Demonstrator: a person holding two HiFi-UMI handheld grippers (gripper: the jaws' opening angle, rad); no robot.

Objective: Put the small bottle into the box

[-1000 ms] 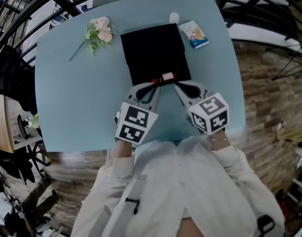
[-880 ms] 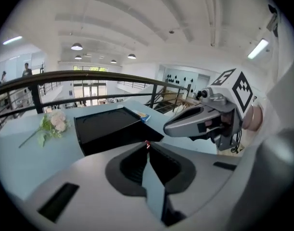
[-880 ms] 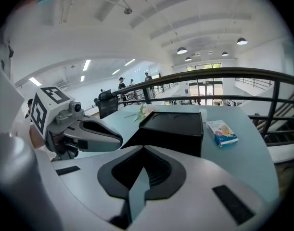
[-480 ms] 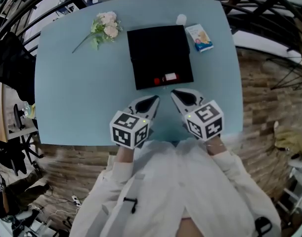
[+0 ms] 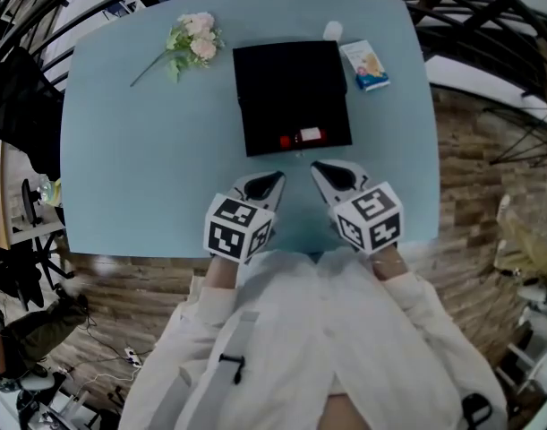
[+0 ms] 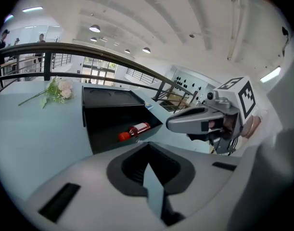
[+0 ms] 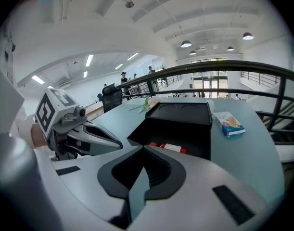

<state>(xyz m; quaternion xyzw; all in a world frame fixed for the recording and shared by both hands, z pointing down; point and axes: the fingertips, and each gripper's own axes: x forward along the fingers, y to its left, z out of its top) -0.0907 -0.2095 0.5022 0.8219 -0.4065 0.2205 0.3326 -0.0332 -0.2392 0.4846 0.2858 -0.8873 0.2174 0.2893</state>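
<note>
My two grippers hang over the near edge of the pale blue bench [image 5: 139,168], close to my body, noses pointing far. The left gripper [image 5: 271,181] has its jaws pressed fully together with nothing between them. The right gripper [image 5: 323,170] shows the same in its own view: jaws closed to a seam and empty.

Just beyond both noses, across a narrow strip of bare bench, stands the open black rectangular box [image 5: 286,83]. The small clear bottle with the red cap and white label [image 5: 300,138] lies on its side inside it, close against the near wall. Its long axis runs left to right across my line of reach, with the cap to the left. It sits ahead of the gap between the two grippers, so neither has a clear claim, though the right nose looks a shade nearer. By my reading the bottle is already where the task wants it, and no further reach is called for.

Farther off, a small bunch of pale pink flowers [image 5: 194,45] lies far left of the box. A little blue-and-white carton [image 5: 367,64] lies far right of it.
</note>
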